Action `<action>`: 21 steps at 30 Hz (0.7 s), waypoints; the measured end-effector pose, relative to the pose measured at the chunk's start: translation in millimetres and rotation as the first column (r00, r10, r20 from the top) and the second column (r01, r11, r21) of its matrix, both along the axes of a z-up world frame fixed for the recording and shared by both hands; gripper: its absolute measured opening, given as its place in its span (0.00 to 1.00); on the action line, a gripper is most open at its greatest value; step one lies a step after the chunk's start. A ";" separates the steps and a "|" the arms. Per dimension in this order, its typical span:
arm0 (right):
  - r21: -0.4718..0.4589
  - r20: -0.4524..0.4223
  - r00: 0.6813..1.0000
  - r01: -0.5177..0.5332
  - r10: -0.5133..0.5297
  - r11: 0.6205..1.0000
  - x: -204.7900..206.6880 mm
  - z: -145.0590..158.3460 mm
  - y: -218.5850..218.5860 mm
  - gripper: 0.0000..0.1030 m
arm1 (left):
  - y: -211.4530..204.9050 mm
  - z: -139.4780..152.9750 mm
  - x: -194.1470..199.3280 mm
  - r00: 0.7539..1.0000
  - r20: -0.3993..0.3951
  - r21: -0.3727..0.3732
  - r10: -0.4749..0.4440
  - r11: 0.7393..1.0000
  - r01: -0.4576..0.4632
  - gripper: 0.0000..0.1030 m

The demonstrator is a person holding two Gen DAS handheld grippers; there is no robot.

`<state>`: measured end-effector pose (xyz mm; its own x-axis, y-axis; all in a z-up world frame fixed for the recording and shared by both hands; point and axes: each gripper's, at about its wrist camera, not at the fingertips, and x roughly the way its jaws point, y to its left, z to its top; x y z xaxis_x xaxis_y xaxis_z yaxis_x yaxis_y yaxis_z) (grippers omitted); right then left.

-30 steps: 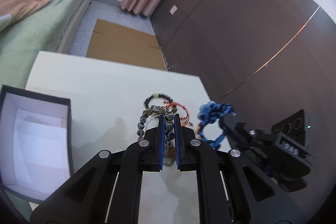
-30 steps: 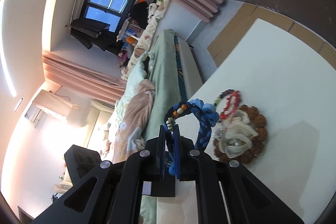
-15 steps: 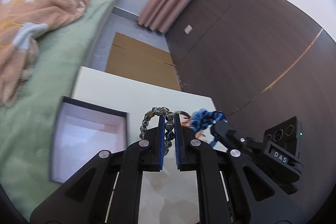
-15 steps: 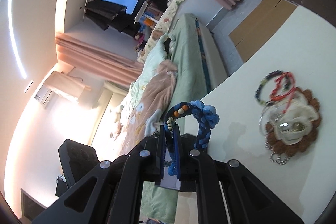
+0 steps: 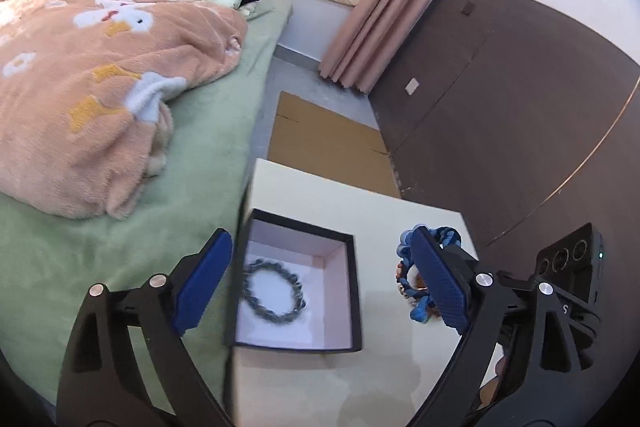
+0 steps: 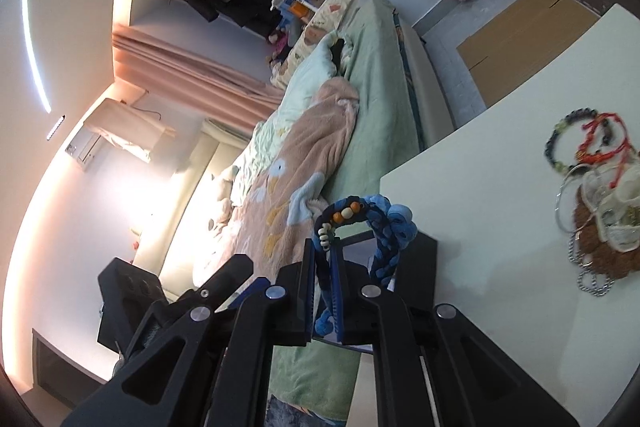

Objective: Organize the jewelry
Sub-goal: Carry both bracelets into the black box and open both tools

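Observation:
A black box with a white inside [image 5: 344,291] stands at the left edge of the white table [image 5: 320,379]. A dark grey beaded bracelet [image 5: 274,293] lies inside it. My left gripper [image 5: 320,287] is open wide above the box, empty. My right gripper [image 6: 323,279] is shut on a blue braided bracelet [image 6: 384,227] with small wooden beads; it also shows in the left wrist view [image 5: 416,283], right of the box. A pile of more bracelets and chains [image 6: 596,195] lies on the table at the right of the right wrist view.
A bed with a green sheet [image 5: 120,227] and a peach blanket [image 5: 92,95] runs along the table's left edge. Flat cardboard [image 5: 324,143] lies on the floor beyond the table. A dark wall panel [image 5: 500,99] stands to the right.
My left gripper carried the grey beaded bracelet left over the box and opened; the bracelet now lies in the box. My right gripper moved left toward the box, still holding the blue bracelet.

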<state>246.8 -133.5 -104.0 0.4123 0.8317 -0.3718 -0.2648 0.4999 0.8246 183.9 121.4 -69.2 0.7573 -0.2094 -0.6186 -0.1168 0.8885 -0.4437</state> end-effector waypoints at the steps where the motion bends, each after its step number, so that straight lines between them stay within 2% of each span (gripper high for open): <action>1: -0.003 0.000 1.000 -0.004 0.004 1.000 -0.1 0.4 4.2 0.08 | 3.8 1.2 -1.0 1.000 -0.005 0.007 0.009 1.000 -0.009 0.88; 4: -0.022 -0.008 1.000 -0.023 0.022 0.999 -0.9 -1.5 19.3 0.10 | 14.9 2.3 -6.1 0.999 -0.011 0.013 0.044 0.999 -0.043 0.93; 6: -0.046 -0.041 0.998 -0.050 0.048 0.998 2.2 -5.5 31.8 0.13 | 21.2 1.4 -7.6 0.998 -0.020 0.017 0.061 0.998 -0.060 0.93; 8: -0.077 -0.064 0.997 -0.057 0.052 0.995 1.6 -8.9 40.5 0.46 | 27.8 -0.5 -9.2 0.996 -0.035 0.024 0.078 0.997 -0.077 0.93; 9: -0.090 -0.056 0.998 -0.035 0.030 0.995 0.1 -8.5 38.8 0.68 | 29.8 -0.4 -10.6 0.995 -0.041 0.025 0.086 0.996 -0.085 0.93; 10: -0.094 -0.029 1.000 -0.009 0.006 0.996 -2.6 -4.4 34.9 0.73 | 31.7 -0.9 -11.7 0.995 -0.045 0.025 0.093 0.995 -0.092 0.93; 13: -0.058 0.002 1.000 0.003 -0.003 0.998 -5.7 1.0 21.5 0.78 | 34.0 -2.5 -15.7 0.993 -0.054 0.027 0.103 0.994 -0.101 0.93; 17: -0.050 -0.015 1.000 0.026 -0.027 0.998 -8.9 -2.6 6.6 0.79 | 28.7 -4.5 -17.5 0.993 -0.059 0.033 0.100 0.995 -0.098 0.93; 19: -0.068 -0.009 0.999 0.044 -0.045 0.997 -13.2 -1.4 -1.5 0.79 | 24.7 -5.4 -16.9 0.993 -0.066 0.031 0.099 0.995 -0.097 0.93; 21: -0.128 0.009 0.996 0.086 -0.085 0.988 -18.8 1.0 -11.2 0.80 | 17.0 -6.4 -14.9 0.994 -0.076 0.038 0.084 0.996 -0.082 0.94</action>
